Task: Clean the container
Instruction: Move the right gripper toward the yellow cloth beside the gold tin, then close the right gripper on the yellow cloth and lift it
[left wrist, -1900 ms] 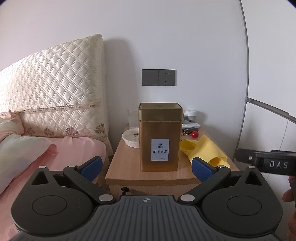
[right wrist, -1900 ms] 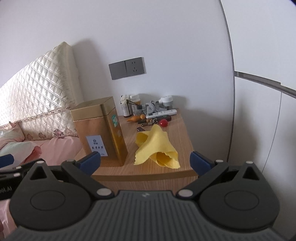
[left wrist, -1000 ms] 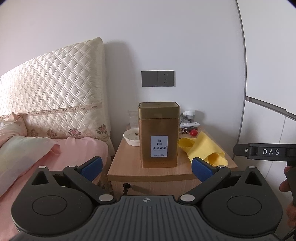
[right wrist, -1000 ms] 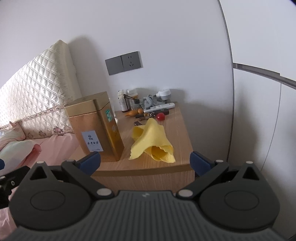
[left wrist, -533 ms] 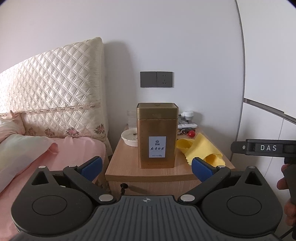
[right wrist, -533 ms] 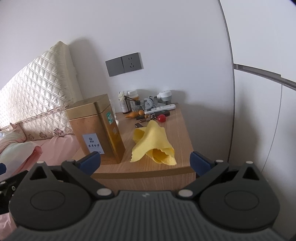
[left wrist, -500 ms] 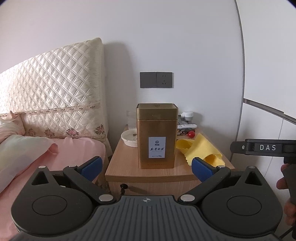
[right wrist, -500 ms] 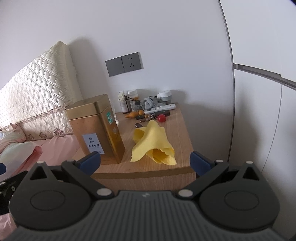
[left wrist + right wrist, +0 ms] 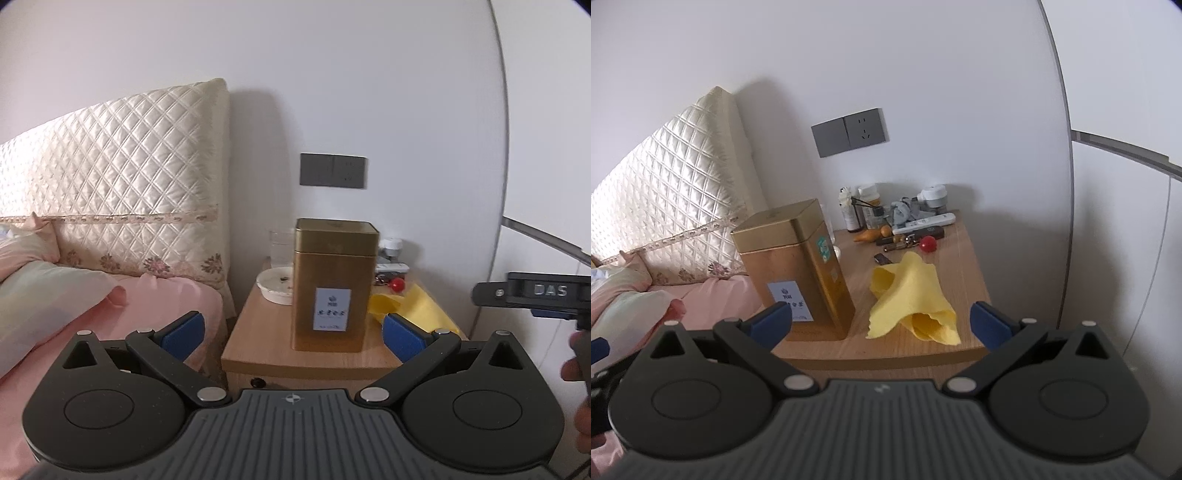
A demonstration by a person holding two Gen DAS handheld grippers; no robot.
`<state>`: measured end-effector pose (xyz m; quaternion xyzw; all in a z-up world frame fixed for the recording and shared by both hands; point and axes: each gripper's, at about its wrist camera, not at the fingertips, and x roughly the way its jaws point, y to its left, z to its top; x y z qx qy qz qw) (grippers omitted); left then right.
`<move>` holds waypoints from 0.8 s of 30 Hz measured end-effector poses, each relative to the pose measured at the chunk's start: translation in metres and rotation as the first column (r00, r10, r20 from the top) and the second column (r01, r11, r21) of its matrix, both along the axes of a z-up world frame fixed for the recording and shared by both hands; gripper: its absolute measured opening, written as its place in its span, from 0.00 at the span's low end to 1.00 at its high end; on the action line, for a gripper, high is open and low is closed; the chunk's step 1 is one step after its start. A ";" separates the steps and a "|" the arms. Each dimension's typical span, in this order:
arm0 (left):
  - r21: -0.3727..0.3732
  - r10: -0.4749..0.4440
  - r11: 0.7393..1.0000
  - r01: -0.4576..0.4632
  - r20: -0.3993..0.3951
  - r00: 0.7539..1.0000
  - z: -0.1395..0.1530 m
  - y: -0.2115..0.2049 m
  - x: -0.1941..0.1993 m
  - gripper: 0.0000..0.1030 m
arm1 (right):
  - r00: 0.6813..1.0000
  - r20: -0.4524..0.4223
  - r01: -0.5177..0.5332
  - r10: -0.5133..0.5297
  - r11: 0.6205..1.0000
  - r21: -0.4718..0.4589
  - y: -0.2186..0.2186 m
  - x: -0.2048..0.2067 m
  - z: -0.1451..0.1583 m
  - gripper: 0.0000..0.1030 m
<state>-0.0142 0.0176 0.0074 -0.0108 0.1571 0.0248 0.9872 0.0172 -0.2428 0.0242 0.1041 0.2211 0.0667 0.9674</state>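
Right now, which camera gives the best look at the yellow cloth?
The right wrist view. There the yellow cloth lies in full sight on the nightstand, right of the gold tin, folds visible. In the left wrist view the tin and the left gripper's right jaw hide part of the cloth.

Soft, even daylight, pale shadows thrown on the wall (image 9: 960, 74), strong fisheye bending at the edges, focus slightly soft

Both grippers up, jaws spread wide, nothing held.

Left gripper (image 9: 291, 332) sits level with its blue pads far apart; the right gripper (image 9: 881, 323) matches it, and its body shows at 3 o'clock in the left wrist view, a hand (image 9: 580, 369) gripping its handle.
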 end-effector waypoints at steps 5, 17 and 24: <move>-0.007 -0.002 1.000 0.003 0.020 1.000 0.000 0.006 0.007 1.00 | 0.999 0.045 -0.032 0.030 0.999 0.031 -0.005 0.004 0.006 1.00; 0.041 -0.117 0.993 0.115 0.061 0.991 -0.020 -0.007 0.027 1.00 | 0.999 0.030 -0.035 0.035 0.999 0.007 -0.010 0.012 -0.007 1.00; 0.080 -0.210 0.976 0.204 0.078 0.975 -0.039 -0.008 0.067 1.00 | 1.000 0.008 -0.016 0.016 1.000 0.019 -0.024 0.034 -0.018 1.00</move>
